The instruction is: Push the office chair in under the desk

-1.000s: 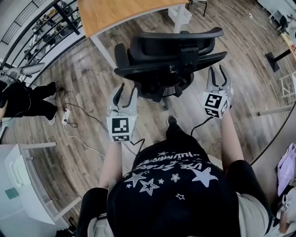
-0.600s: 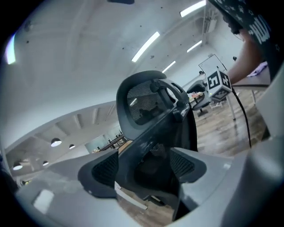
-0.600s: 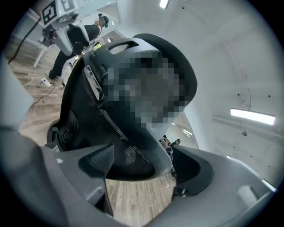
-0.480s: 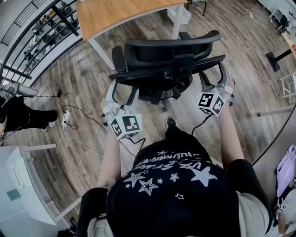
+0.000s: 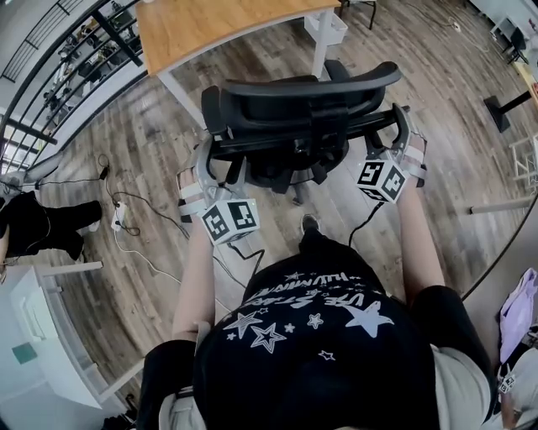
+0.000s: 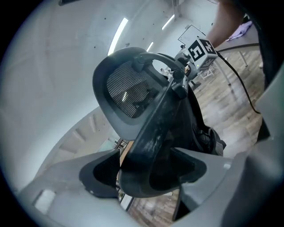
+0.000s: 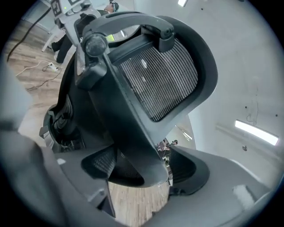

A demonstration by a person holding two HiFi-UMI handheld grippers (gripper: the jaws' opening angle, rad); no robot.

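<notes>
In the head view a black office chair [image 5: 303,109] with a mesh back and headrest stands on the wood floor, just short of the wooden desk [image 5: 218,25]. My left gripper [image 5: 220,168] is at the left edge of the chair back, my right gripper [image 5: 392,138] at the right edge. In the left gripper view the back's black frame [image 6: 153,133] lies between the jaws of the left gripper [image 6: 151,170], which have just been opening. In the right gripper view the frame [image 7: 128,128] lies between the right gripper [image 7: 142,166] jaws. They opened, then closed slightly; a gap shows beside one jaw.
A white power strip with cables [image 5: 122,214] lies on the floor at the left, near a seated person's legs [image 5: 38,227]. A white cabinet [image 5: 42,327] stands at lower left, a black railing [image 5: 67,59] at upper left. My own foot [image 5: 312,222] is behind the chair.
Both grippers have moved forward and rolled inward, from behind the chair to straddling the side edges of its back. Both sets of jaws now stand wider.
</notes>
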